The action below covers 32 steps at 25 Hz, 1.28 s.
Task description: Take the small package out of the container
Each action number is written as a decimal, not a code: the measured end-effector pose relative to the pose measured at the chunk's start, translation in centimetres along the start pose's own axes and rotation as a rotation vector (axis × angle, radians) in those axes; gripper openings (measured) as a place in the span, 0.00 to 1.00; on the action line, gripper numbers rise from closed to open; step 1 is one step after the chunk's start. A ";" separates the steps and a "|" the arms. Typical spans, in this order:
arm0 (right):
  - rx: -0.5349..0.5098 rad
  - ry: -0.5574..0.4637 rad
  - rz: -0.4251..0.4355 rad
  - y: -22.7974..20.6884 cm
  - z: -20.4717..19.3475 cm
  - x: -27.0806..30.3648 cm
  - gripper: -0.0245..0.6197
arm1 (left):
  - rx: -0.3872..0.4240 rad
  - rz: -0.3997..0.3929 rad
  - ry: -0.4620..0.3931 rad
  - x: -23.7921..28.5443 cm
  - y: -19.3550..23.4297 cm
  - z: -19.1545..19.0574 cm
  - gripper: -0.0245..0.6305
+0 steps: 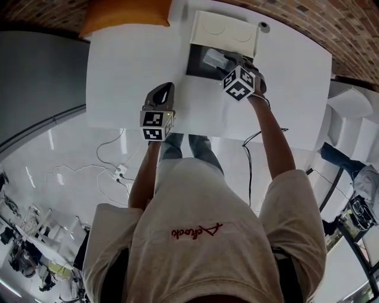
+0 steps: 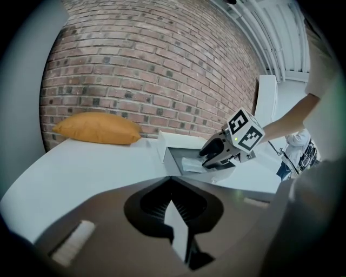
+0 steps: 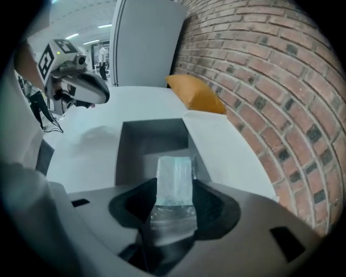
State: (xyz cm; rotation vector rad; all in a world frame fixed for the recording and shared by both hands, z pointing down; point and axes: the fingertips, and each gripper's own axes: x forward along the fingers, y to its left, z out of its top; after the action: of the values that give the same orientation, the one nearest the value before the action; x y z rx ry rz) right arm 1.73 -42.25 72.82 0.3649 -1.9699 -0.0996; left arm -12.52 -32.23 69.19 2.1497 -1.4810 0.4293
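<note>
A white container (image 1: pixel 194 70) with its lid (image 1: pixel 225 28) flipped back stands at the far side of the white table (image 1: pixel 130 65). The small clear package (image 3: pixel 174 184), whitish-green at its far end, lies between the jaws of my right gripper (image 3: pixel 170 219), over the container's grey inside (image 3: pixel 151 135). The jaws stand apart on either side of the package, so this gripper is open. In the head view my right gripper (image 1: pixel 230 60) reaches into the container beside the package (image 1: pixel 213 58). My left gripper (image 1: pixel 165 89) hovers shut and empty over the table, left of the container.
An orange pillow (image 1: pixel 124 15) lies at the table's far left corner against a brick wall (image 2: pixel 146 70). Cables run over the floor (image 1: pixel 112 171) below the table's near edge. A person's legs stand close to that edge.
</note>
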 end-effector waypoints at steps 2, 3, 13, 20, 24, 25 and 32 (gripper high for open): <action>0.013 0.015 0.024 0.2 -0.3 0.8 0.33 | -0.003 0.003 -0.001 0.1 0.1 0.0 0.05; 0.018 0.025 0.035 0.4 -0.5 1.1 0.35 | -0.006 0.005 -0.004 0.1 0.1 0.1 0.05; 0.021 0.056 0.076 0.8 -1.1 2.7 0.36 | -0.013 0.009 -0.001 0.3 0.5 -0.1 0.05; 0.069 0.040 0.139 1.5 -1.2 2.8 0.31 | -0.015 0.010 0.010 0.5 0.8 -0.4 0.05; 0.048 0.049 0.181 2.0 -1.1 2.9 0.23 | -0.017 0.011 0.012 0.8 0.9 -0.5 0.05; 0.040 0.048 0.184 2.1 -1.1 2.9 0.22 | -0.018 0.010 0.013 0.8 0.8 -0.5 0.05; -0.018 0.034 0.135 2.2 -0.8 2.6 0.12 | -0.014 0.011 0.014 0.6 1.0 -0.5 0.05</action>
State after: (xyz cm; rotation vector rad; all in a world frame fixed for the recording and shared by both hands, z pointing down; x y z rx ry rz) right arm 0.99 -40.84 75.92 0.2200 -1.9534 -0.0240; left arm -13.25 -32.65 70.15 2.1242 -1.4845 0.4352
